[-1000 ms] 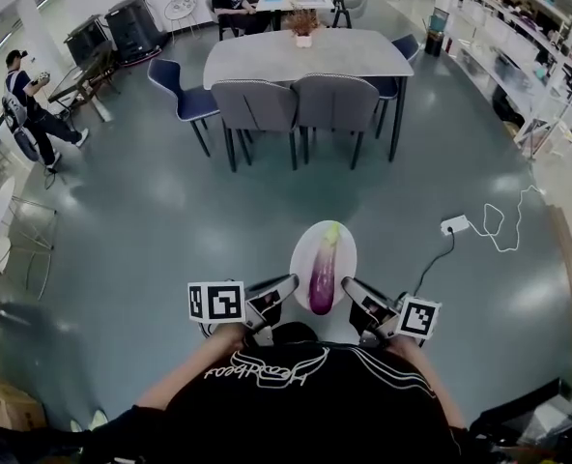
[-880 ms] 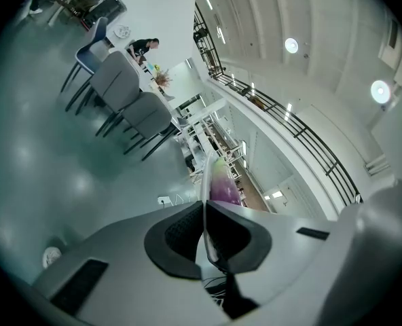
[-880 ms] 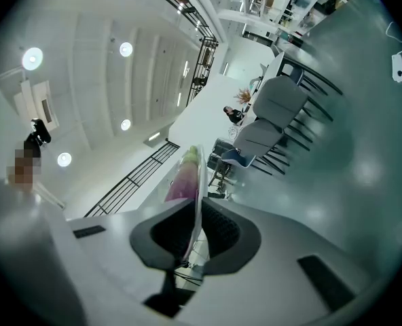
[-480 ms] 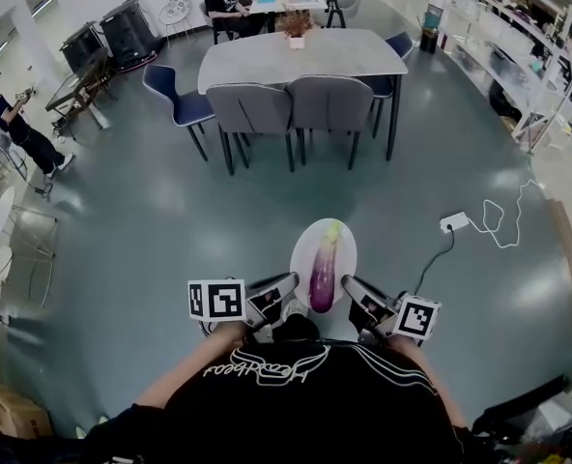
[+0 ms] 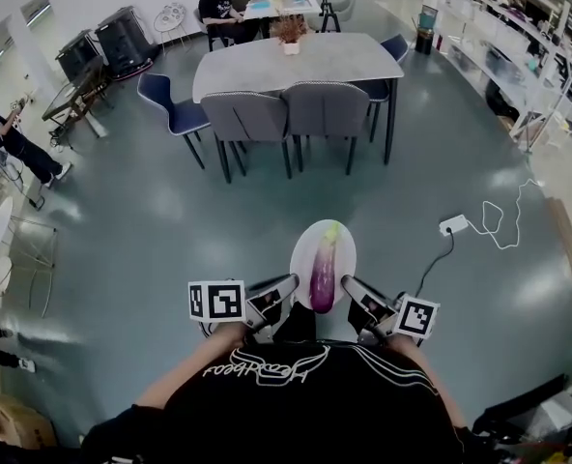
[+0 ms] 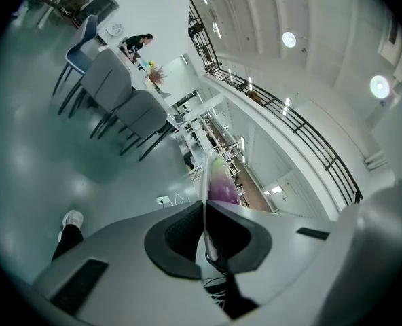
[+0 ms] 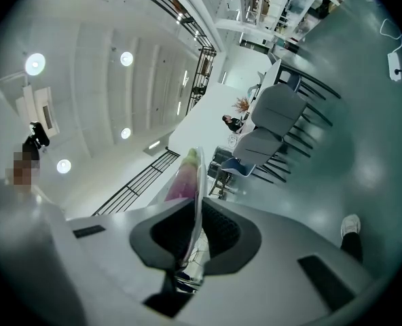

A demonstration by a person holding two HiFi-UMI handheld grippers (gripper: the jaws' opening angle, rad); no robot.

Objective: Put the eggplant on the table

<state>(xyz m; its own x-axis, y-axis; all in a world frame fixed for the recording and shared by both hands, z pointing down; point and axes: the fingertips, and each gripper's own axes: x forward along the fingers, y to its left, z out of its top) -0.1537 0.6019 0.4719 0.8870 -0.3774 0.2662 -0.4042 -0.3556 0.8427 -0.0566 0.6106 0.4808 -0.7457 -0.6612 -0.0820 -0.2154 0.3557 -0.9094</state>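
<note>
**Entry: one eggplant, loose on a plate, not yet at the bench**

Location: we found the eggplant [image 5: 323,278] lying lengthwise on a white plate [image 5: 305,243], held out over the floor [image 5: 170,220]. The bench [image 5: 296,61], ringed by chairs [image 5: 288,114], stood well apart ahead.

Hold: the left tongs [image 5: 284,288] and right tongs [image 5: 352,290] were each clamped on the plate's thin rim, on opposite sides. Neither touched the eggplant.

Handling, as we judged it: glossy, smooth-skinned and rounded, so likely to roll or slide if the plate tipped. Probably light and firm, though the skin looked easy to mark. The plate seemed stiff and breakable.

Where to grip: we reckoned the two rim holds suited carrying it level. For lifting the eggplant alone, we favoured its thick purple middle, across the width.
</note>
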